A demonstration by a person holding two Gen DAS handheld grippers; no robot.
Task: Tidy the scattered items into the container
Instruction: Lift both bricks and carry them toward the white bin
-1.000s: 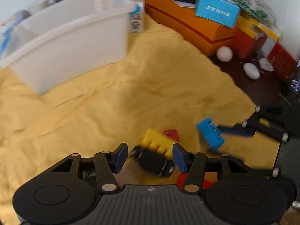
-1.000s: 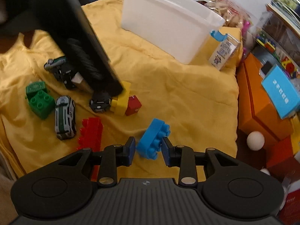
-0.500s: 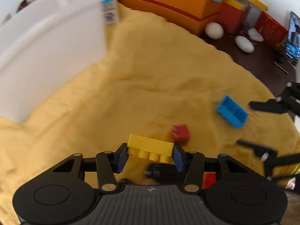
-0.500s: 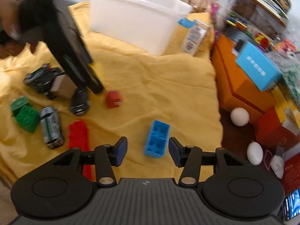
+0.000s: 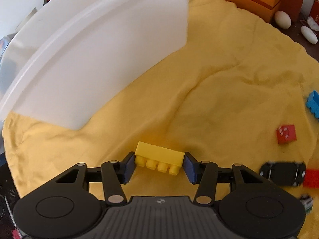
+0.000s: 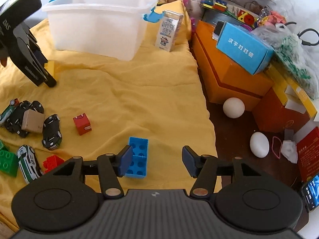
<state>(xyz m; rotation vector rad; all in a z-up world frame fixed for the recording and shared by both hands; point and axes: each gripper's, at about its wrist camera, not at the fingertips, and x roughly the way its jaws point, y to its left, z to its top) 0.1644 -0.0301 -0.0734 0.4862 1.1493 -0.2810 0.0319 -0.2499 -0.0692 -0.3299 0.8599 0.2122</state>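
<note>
Your left gripper (image 5: 159, 166) is pinching the yellow brick (image 5: 159, 158) end to end, both blue pads flat on its short faces. Moulded plastic, four round studs facing the camera, held clear above the yellow cloth (image 5: 229, 91). Just ahead to the left is the white bin (image 5: 95, 59): smooth, translucent plastic wall with a stepped rim. Its far end and interior are cut off in this view.

Your right gripper (image 6: 157, 162) is spread wide, holding nothing. The blue brick (image 6: 137, 155) lies on the cloth hollow side up, round sockets showing, right against the left pad; that pad hides part of its edge, so contact is unclear.

Further out on the right wrist view: red cube (image 6: 82, 123) with a printed face, well apart from the blue brick. Left of it a cluster of toy cars (image 6: 51, 132) around a tan cardboard-looking block (image 6: 32, 121); the cars overlap, count unclear. Green brick (image 6: 8, 162) and red brick (image 6: 52, 162) are partly cut off by the gripper body. The cloth is soft and creased throughout.
</note>
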